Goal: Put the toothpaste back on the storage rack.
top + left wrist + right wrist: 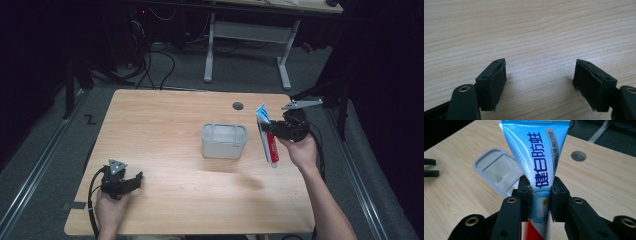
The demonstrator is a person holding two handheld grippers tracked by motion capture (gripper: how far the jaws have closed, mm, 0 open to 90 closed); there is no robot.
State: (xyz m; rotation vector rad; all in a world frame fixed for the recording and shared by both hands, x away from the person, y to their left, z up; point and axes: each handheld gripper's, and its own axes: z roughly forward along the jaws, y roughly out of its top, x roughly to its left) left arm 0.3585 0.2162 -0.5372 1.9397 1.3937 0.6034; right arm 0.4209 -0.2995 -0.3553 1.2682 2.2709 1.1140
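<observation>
We have the toothpaste tube clenched mid-body in our right tongs, lifted just right of the grey bin, light, soft and slick so best pinched near its flat crimp, while our left tongs rest released on the surface.

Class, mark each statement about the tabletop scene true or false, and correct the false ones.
1. The right gripper is shut on the toothpaste tube. True.
2. The left gripper holds a cup. False: its fingers stand apart over bare table.
3. The grey container stands near the table's middle. True.
4. The tube lies inside the container. False: it is held in the air beside it.
</observation>
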